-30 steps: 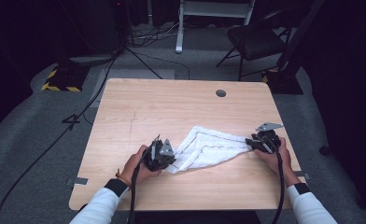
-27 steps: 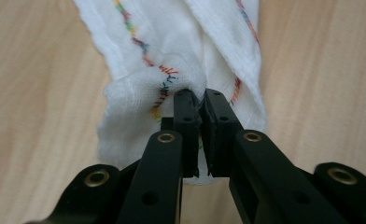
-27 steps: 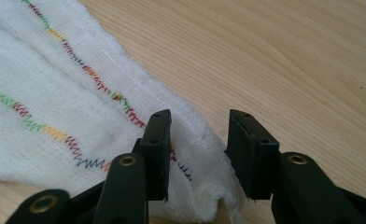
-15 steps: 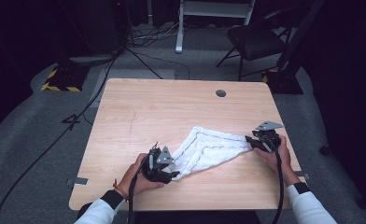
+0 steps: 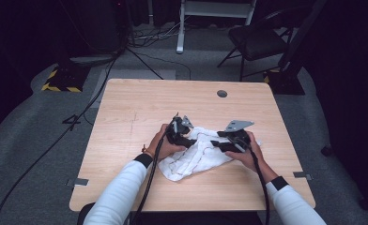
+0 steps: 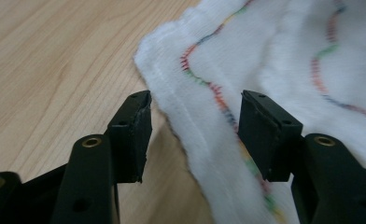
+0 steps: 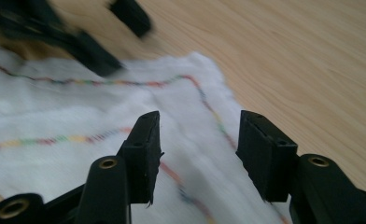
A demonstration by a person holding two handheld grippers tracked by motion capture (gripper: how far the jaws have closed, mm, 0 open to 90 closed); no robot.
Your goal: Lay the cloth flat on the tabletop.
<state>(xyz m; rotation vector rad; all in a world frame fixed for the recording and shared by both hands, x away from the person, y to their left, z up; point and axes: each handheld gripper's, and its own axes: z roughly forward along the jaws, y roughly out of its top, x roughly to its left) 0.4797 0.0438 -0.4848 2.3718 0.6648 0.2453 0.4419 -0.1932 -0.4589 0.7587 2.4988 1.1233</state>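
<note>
Both tongs, left [image 6: 193,135] and right [image 7: 197,156], gape empty over a limp, light white cloth [image 5: 196,157] on the desk [image 5: 135,108]; its stitched hem looks the likeliest grip.

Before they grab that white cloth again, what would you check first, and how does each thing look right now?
1. Left gripper open: ok, jaws apart.
2. Cloth edge between the left jaws: ok, the hem runs through the gap.
3. Right gripper open: ok.
4. Cloth under the right jaws: ok, near a corner.
5. Cloth lying flat: not ok, it sits bunched on the table.
6. Grippers apart from each other: ok, though close.
</note>
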